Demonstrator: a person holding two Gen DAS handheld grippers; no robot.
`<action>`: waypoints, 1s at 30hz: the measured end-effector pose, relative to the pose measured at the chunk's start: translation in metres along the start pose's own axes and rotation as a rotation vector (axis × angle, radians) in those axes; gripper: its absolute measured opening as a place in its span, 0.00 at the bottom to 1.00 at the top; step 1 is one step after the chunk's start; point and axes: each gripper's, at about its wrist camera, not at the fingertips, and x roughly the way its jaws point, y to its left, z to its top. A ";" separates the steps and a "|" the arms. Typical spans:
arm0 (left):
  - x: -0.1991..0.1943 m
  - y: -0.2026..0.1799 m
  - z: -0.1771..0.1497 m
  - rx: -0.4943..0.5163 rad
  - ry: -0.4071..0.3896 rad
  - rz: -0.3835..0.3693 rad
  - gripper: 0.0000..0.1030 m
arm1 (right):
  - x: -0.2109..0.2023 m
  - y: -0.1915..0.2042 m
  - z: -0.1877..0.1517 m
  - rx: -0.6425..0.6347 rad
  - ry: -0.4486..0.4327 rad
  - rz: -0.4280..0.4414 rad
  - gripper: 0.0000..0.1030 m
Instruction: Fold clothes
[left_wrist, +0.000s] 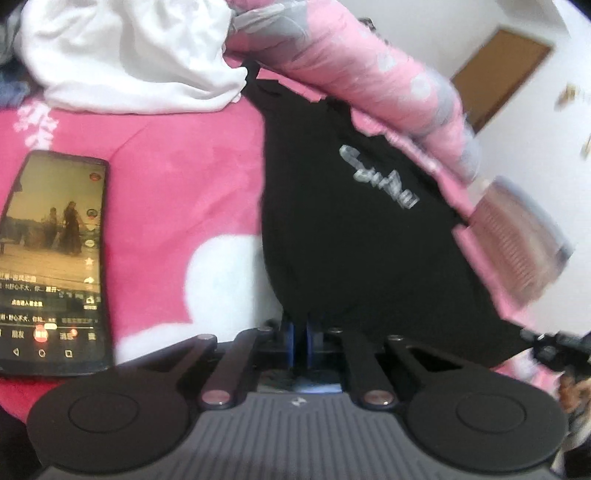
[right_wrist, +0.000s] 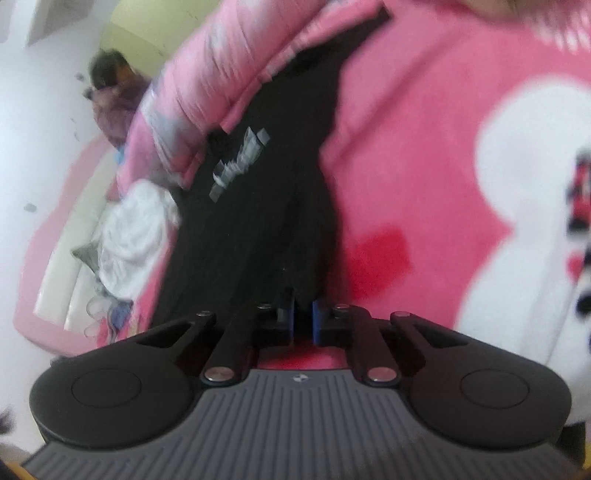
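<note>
**Black garment, pinched at 2 edges**

Black garment (left_wrist: 351, 229) with grey lettering: spread on pink bedspread (left_wrist: 192, 177), its far part tucked under a pink quilt (left_wrist: 354, 62).
Left gripper (left_wrist: 300, 332): jaws pressed together, pinching the garment's near edge.
Right gripper (right_wrist: 303, 314): jaws pressed together on the garment's dark edge; view blurred.
Phone (left_wrist: 51, 258): lit screen up, flat on the bedspread, apart from the garment.
White clothing (left_wrist: 136, 55): crumpled heap beyond the phone, beside the quilt.
</note>
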 end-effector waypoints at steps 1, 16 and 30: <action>-0.008 0.001 0.005 -0.039 0.000 -0.040 0.06 | -0.010 0.008 0.005 -0.009 -0.021 0.015 0.06; 0.011 0.014 -0.013 -0.059 0.175 -0.006 0.06 | -0.023 -0.021 0.000 0.071 0.036 -0.143 0.06; -0.041 -0.022 -0.014 0.232 -0.016 0.130 0.43 | -0.051 0.037 -0.012 -0.293 -0.144 -0.356 0.15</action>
